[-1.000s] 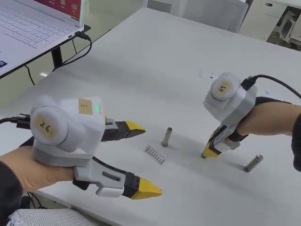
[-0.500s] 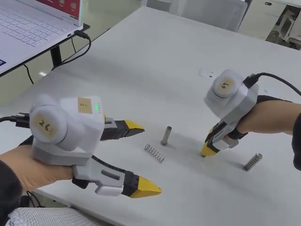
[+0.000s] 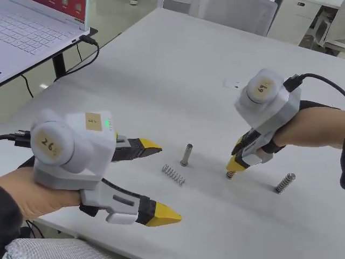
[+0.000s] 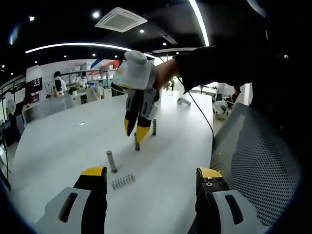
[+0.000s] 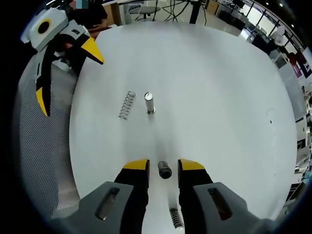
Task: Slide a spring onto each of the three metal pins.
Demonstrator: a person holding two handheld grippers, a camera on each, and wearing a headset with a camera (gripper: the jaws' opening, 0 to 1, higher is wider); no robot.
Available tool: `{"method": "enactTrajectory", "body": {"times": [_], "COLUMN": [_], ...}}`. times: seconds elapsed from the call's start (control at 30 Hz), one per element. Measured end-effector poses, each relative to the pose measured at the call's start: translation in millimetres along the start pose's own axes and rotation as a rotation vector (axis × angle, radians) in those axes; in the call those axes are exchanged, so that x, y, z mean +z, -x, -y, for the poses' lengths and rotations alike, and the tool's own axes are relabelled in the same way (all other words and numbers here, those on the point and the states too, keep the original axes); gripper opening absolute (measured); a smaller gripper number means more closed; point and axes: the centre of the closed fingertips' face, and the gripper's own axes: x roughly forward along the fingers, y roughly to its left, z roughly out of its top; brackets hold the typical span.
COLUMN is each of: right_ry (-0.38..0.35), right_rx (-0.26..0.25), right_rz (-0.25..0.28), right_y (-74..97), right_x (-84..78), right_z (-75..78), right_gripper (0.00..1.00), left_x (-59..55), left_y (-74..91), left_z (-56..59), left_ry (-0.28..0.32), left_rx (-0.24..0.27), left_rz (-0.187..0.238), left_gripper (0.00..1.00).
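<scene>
Right gripper (image 3: pixel 235 165) poised over a spring-wrapped pin (image 3: pixel 230 174) on the white table (image 3: pixel 161 81)
Its jaws are slightly parted, straddling the pin's top without visibly touching it. The left gripper (image 3: pixel 157 181) hangs at the near side, jaws spread wide and holding nothing. Between the 2 grippers, 1 bare pin (image 3: pixel 186 155) stands upright, a loose spring (image 3: pixel 173 175) lying just beside it; a 2nd sprung pin (image 3: pixel 284 183) sits farther right
</scene>
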Motion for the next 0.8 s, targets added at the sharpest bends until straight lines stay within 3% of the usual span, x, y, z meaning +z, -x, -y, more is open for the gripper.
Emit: {"method": "enactTrajectory", "body": {"times": [0.43,0.8], "right_ry": [0.031,0.051], "right_rx": [-0.018,0.007], "right_rz": [0.045,0.085], "right_y": [18.1,23.5], "right_x": [17.6,37.3], "right_z": [-15.4,-41.1], "right_gripper": [0.22,0.22], "left_x": [-1.1,-1.0], "left_y": [1.4,3.8], "left_z": [1.2,3.0], "left_ry": [-0.008,-0.014], "left_rx": [0.000,0.002], "left_rz": [-0.005,-0.006], "left_gripper": [0.71,0.71]}}
